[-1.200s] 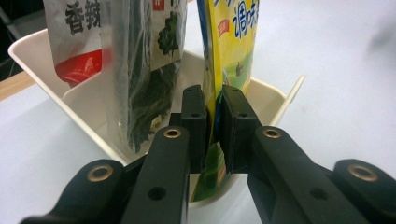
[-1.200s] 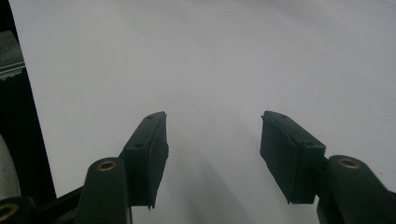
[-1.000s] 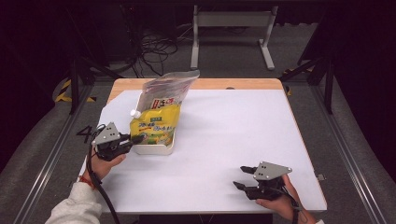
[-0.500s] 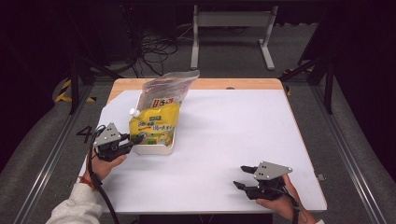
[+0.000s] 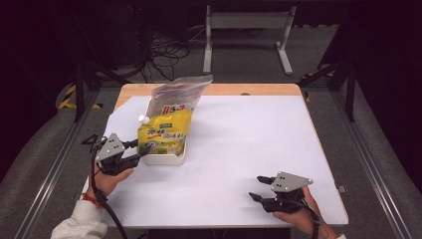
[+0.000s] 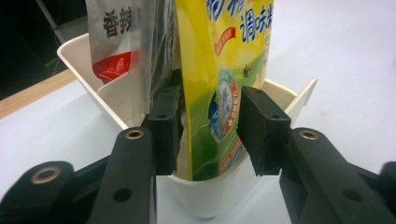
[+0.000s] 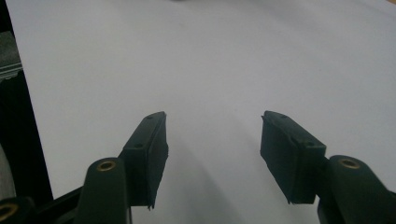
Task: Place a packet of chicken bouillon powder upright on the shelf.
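On the white table (image 5: 239, 149), the yellow pouch (image 5: 165, 132) stands in the white bin (image 5: 169, 158) beside a silver bag (image 5: 176, 94). The left gripper (image 6: 208, 130) has just been opening its jaws; the pouch sits between them, apparently released, so the placing looks done. The right gripper (image 5: 259, 189) rests open, empty.

Glossy yellow pouch (image 6: 219, 84), matt white plastic tub (image 6: 205, 196)

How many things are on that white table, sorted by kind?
Pouches: 2, the yellow pouch and the silver pouch, both standing in the tub
White tub: 1
Hand-held tools: 2, the left tool and the right tool
Total: 5
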The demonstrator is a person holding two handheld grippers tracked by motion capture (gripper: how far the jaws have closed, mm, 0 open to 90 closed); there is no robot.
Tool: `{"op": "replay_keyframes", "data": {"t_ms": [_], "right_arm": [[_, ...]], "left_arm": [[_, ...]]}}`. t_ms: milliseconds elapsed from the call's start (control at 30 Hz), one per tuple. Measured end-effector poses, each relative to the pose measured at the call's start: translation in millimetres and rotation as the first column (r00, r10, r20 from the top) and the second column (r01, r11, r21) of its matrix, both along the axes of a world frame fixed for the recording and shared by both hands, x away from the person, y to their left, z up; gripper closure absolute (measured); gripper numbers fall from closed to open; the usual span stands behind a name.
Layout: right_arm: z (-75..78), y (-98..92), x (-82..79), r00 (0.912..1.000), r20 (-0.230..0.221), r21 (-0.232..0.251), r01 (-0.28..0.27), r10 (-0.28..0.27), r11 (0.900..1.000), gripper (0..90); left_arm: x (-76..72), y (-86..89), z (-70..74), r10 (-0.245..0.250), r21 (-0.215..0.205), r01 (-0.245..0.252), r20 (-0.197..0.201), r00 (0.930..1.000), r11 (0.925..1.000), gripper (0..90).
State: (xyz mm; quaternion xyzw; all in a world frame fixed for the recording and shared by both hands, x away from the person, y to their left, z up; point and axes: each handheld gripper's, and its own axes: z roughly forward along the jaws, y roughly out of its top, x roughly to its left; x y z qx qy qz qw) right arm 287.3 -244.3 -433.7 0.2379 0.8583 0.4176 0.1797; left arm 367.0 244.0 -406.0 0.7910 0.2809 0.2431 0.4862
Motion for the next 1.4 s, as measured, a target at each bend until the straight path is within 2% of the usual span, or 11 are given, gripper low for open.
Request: {"op": "replay_keyframes", "data": {"t_ms": [100, 200, 400, 433, 667, 800, 967, 1067, 1167, 1333, 1400], "right_arm": [[1.2, -0.2, -0.2, 1.0, 0.007, 0.0, 0.004, -0.004, 1.0, 40.5], [3.0, -1.2, -0.2, 0.9998, 0.016, 0.006, 0.008, -0.008, 1.0, 40.3], [5.1, -2.2, -0.5, 0.9994, 0.03, 0.007, 0.015, -0.015, 1.0, 39.8], [6.1, -2.6, -0.5, 0.9991, 0.038, 0.006, 0.019, -0.019, 1.0, 39.1], [8.1, -4.3, 0.0, 0.9981, 0.051, 0.01, 0.033, -0.034, 0.999, 36.4], [8.2, -4.5, 0.7, 0.9976, 0.055, 0.005, 0.043, -0.043, 0.999, 33.6], [8.3, -4.6, 1.7, 0.9968, 0.056, 0.004, 0.057, -0.057, 0.998, 30.7], [8.6, -5.4, 2.4, 0.9952, 0.067, 0.001, 0.071, -0.071, 0.997, 28.1], [9.2, -7.1, 3.3, 0.9933, 0.074, 0.006, 0.088, -0.088, 0.996, 25.0], [9.1, -9.3, 4.8, 0.9901, 0.087, 0.004, 0.11, -0.11, 0.994, 20.9], [9.1, -11.1, 6.2, 0.9888, 0.087, 0.014, 0.12, -0.121, 0.993, 17.9]], "left_arm": [[-4.2, 0.1, 1.4, 0.012, 0.009, -0.013, 0.013, 0.9998, 0.9999, 54.6], [-9.0, -0.3, 1.7, 0.02, -0.003, -0.02, 0.008, 0.9998, 0.9998, 48.7], [-19.8, -3.0, 3.0, 0.034, -0.012, -0.033, 0.025, 0.9991, 0.9994, 44.5], [-24.2, -4.6, 3.6, 0.041, -0.005, -0.041, 0.033, 0.9986, 0.9992, 39.0], [-38.0, -6.8, 3.2, 0.046, -0.001, -0.046, 0.046, 0.9979, 0.9989, 32.2], [-47.1, -9.6, 3.7, 0.041, -0.015, -0.04, 0.057, 0.9975, 0.9991, 29.1], [-54.4, -15.8, 3.0, 0.021, -0.028, -0.02, 0.044, 0.9988, 0.9994, 26.2], [-58.1, -22.1, 1.6, 0.002, -0.005, -0.002, 0.045, 0.999, 1.0, 23.7], [-61.1, -28.0, 0.5, -0.013, -0.003, 0.013, 0.041, 0.9991, 0.9999, 21.5], [-65.9, -39.4, -3.2, -0.037, 0.009, 0.037, 0.027, 0.999, 0.9993, 18.0], [-69.2, -49.6, -7.4, -0.065, 0.02, 0.065, 0.008, 0.9978, 0.9977, 16.6]]}}
